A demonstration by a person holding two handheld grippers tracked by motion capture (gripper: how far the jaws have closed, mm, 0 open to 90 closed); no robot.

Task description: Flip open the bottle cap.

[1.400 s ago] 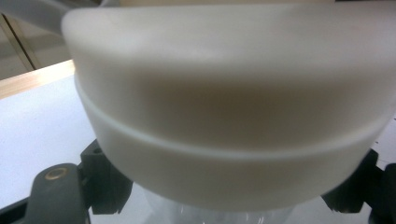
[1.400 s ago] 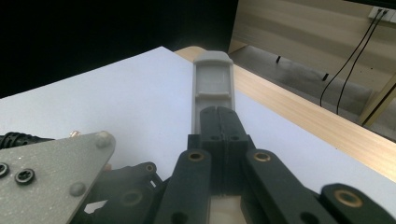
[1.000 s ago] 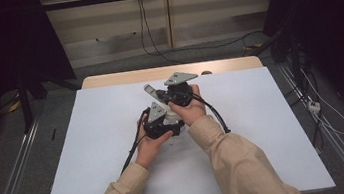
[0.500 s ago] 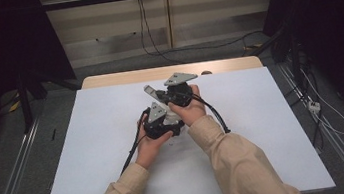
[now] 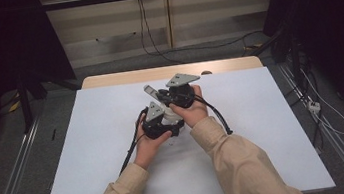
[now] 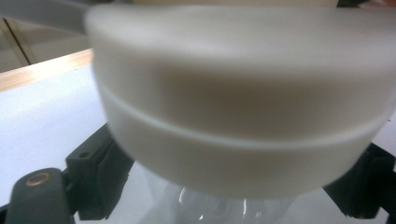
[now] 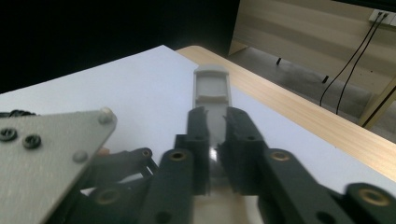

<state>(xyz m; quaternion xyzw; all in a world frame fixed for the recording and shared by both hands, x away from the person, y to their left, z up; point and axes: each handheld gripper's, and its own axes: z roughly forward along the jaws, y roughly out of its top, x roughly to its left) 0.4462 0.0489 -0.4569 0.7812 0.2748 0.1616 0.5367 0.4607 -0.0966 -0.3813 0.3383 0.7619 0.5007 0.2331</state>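
Note:
A wide white lid (image 6: 243, 107) sits close in the left gripper view on a clear container (image 6: 219, 210). The black jaws of my left gripper (image 6: 229, 196) stand on either side of the container under the lid. They have just been opening a little, and the container is still between them. My right gripper (image 7: 215, 121) is shut on a flat grey bar (image 7: 211, 86) with a stepped end, which sticks out past the jaw tips. These jaws have also just eased slightly. From above, both grippers meet at the table's middle: left gripper (image 5: 163, 123), right gripper (image 5: 160, 95), grey bar (image 5: 149, 90).
The white tabletop (image 5: 91, 153) has a wooden strip (image 5: 122, 78) along its far edge. Black cables (image 5: 220, 118) trail from the grippers across the table. Metal rails (image 5: 12, 183) run along the floor on both sides.

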